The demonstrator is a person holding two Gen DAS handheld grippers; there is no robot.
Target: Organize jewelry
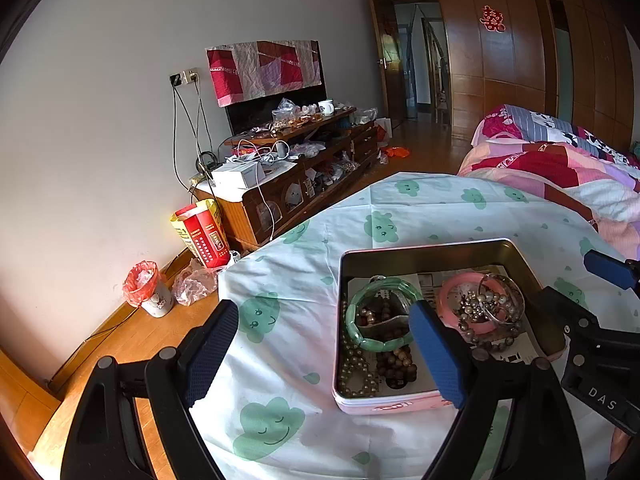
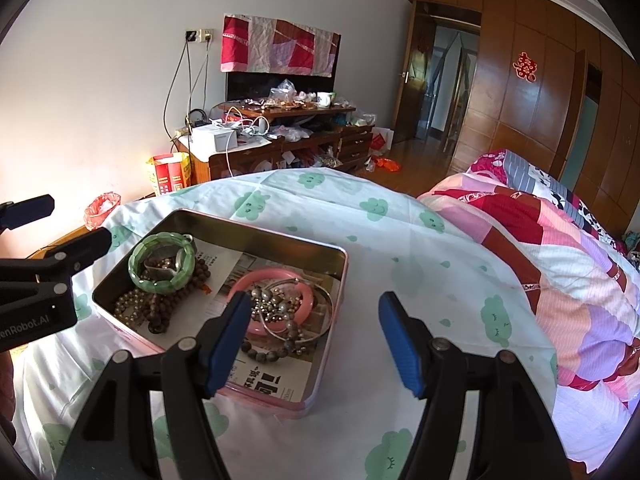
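both grippers, left gripper (image 1: 324,356) and right gripper (image 2: 314,344), hover with fingers apart, empty. jewelry sits heaped in pink tin (image 2: 320,368) on the cloth. green bangle (image 2: 162,263) looks rigid, slick, breakable; best pinched across its band. beads probably slump.

The right gripper (image 2: 314,344) hung wide open over the near edge of the tin (image 2: 324,344), on the cloth (image 2: 400,240). Inside lay a green bracelet (image 2: 162,262) on brown beads (image 2: 160,308), and a pink bangle (image 2: 276,304) with a silver one (image 2: 320,322). The left gripper (image 2: 40,224) waited beside the tin, spread apart.
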